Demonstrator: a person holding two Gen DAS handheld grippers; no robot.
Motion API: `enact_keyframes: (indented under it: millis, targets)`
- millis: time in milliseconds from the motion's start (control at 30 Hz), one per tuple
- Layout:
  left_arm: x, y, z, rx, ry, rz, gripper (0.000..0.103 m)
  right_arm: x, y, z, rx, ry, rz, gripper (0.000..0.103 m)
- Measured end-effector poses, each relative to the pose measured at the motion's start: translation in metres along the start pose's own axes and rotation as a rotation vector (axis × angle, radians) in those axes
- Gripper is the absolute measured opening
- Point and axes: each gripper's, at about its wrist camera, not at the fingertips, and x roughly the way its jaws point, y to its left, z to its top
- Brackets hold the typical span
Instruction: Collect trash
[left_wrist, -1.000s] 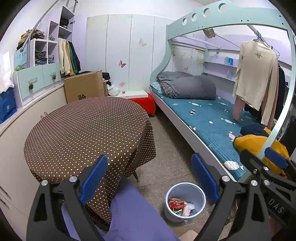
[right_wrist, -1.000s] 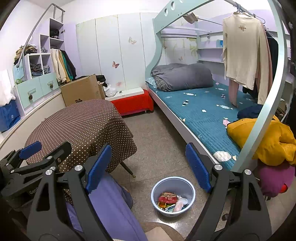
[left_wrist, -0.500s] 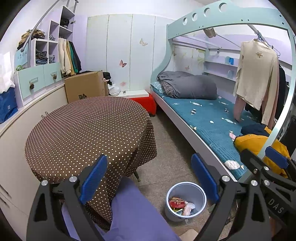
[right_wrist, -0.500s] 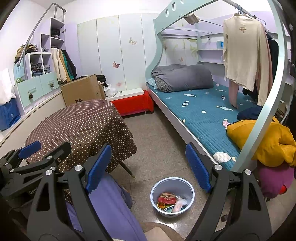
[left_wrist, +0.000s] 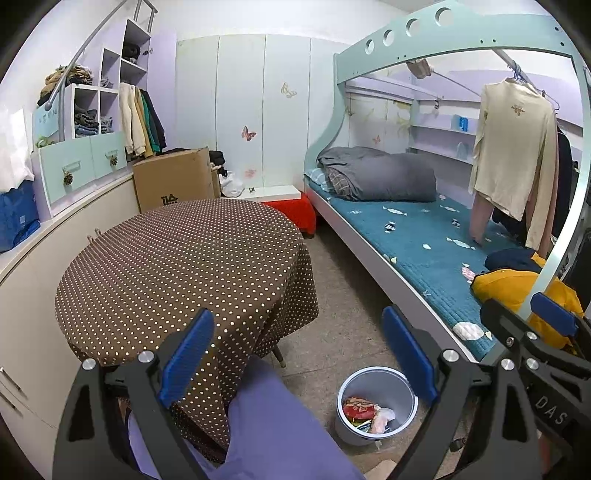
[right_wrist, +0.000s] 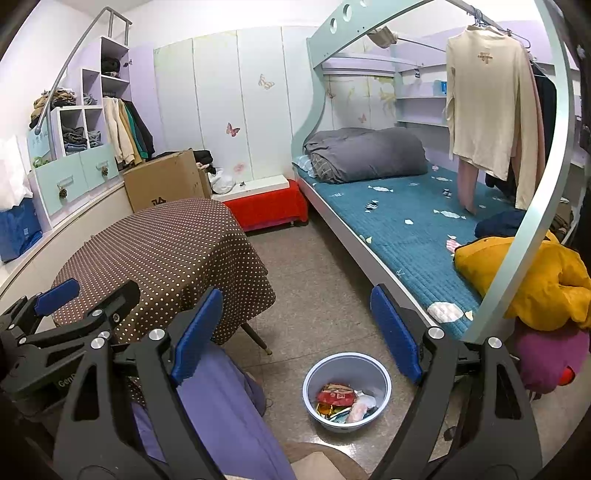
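Observation:
A pale blue trash bin (left_wrist: 388, 384) (right_wrist: 369, 373) stands on the floor between the table and the bed. It holds a red wrapper (left_wrist: 356, 404) (right_wrist: 336, 397) and other crumpled scraps. My left gripper (left_wrist: 295, 354) hangs open above and before the bin, with nothing between its blue pads. My right gripper (right_wrist: 295, 332) is open too and just as empty, over the same bin. Each wrist view shows the other gripper at its edge: the right gripper (left_wrist: 535, 332) and the left gripper (right_wrist: 74, 306). Whether the pale patches on the bedcover (left_wrist: 467, 330) are print or litter I cannot tell.
A round table under a brown dotted cloth (left_wrist: 184, 266) fills the left. A person's purple-clad leg (left_wrist: 273, 424) lies below the grippers. The bed (left_wrist: 424, 251) runs along the right with a yellow jacket (left_wrist: 517, 291) on it. A cardboard box (left_wrist: 173, 181) and red bench (left_wrist: 291, 210) stand behind.

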Motion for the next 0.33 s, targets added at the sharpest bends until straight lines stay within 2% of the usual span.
enact_keyframes:
  millis: [333]
  targets:
    - [0.011, 0.001, 0.004, -0.011, 0.043, -0.003, 0.091, 0.008, 0.000, 0.000, 0.012, 0.021, -0.006, 0.084]
